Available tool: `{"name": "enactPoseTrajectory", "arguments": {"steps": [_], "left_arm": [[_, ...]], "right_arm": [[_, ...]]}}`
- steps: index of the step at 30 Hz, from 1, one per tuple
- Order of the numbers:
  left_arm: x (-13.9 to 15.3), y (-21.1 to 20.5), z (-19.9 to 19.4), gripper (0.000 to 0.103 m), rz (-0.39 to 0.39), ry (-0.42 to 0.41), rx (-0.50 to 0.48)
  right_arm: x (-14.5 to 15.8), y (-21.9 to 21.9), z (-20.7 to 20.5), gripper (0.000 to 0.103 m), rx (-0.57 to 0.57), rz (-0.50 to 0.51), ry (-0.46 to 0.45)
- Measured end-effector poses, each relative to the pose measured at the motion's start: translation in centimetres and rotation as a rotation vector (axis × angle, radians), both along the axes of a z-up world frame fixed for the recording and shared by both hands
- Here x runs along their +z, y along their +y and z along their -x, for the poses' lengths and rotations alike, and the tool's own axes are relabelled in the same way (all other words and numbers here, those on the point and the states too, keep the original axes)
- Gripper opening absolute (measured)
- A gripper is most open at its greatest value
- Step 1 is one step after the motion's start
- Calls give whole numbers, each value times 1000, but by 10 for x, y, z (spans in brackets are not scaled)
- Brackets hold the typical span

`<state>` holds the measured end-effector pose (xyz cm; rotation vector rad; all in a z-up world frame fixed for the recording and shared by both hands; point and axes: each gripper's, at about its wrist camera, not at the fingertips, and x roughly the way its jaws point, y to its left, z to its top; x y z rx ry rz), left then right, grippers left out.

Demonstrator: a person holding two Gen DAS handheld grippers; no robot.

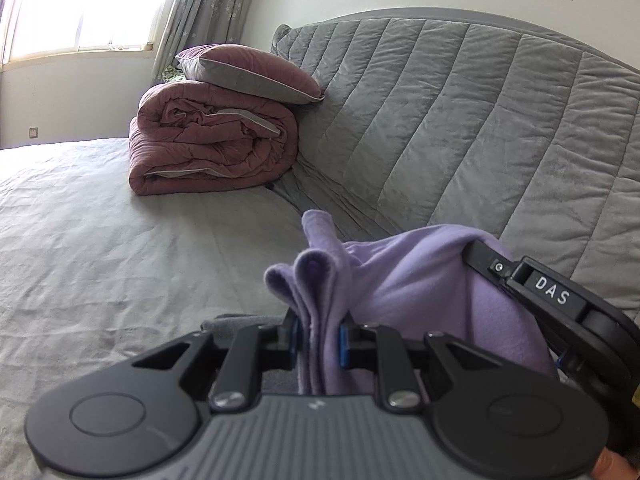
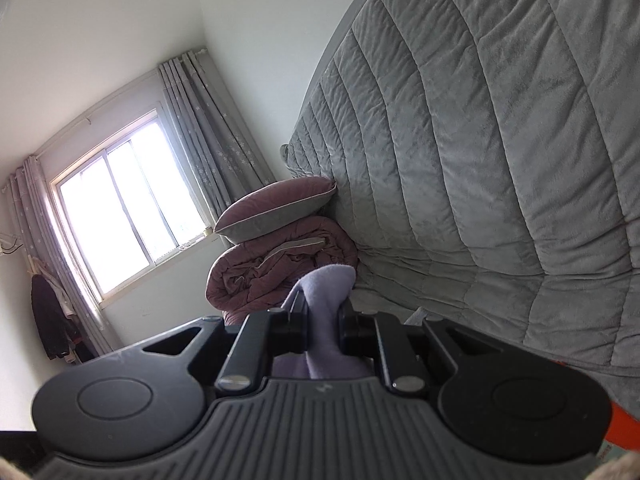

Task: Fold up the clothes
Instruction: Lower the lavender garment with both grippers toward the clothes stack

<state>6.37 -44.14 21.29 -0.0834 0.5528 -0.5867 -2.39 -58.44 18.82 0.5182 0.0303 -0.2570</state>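
Lilac fleece garment [image 1: 420,280] bunched, lifted above pale grey bedsheet [image 1: 100,240]; left gripper [image 1: 319,338] pinches several layers, right gripper [image 2: 323,320] pinches another edge. Fold midway, judging; neat flat stack not visible.

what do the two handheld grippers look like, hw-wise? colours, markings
Both match: ribbed grey body, black housings with round discs either side, black finger linkages on silver screws. The left gripper has blue finger pads. The right gripper shows black fingers; in the left wrist view its arm bears a white "DAS" label.
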Motion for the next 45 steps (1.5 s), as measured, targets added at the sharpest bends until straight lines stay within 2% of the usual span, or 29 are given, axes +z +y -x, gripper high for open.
{"name": "enactPoseTrajectory", "arguments": {"steps": [8, 14, 22, 30, 32, 34, 45], "left_arm": [[-9, -5, -5, 18, -13, -11, 20], [-18, -8, -11, 19, -21, 0, 35], [-28, -5, -14, 19, -22, 12, 50], [-32, -4, -18, 19, -11, 25, 64], [-33, -3, -17, 19, -14, 22, 70], [-34, -3, -18, 19, -13, 23, 71], [-32, 17, -29, 30, 61, 70, 62]], "right_arm": [[-5, 1, -10, 15, -38, -9, 13], [-13, 0, -22, 15, -53, -3, 55], [-21, -1, -30, 17, -39, -1, 78], [-23, 0, -35, 23, -53, 7, 93], [-23, -2, -35, 32, -74, 3, 94], [-23, -6, -32, 34, -99, -1, 92], [-22, -16, -17, 34, -76, -6, 76]]}}
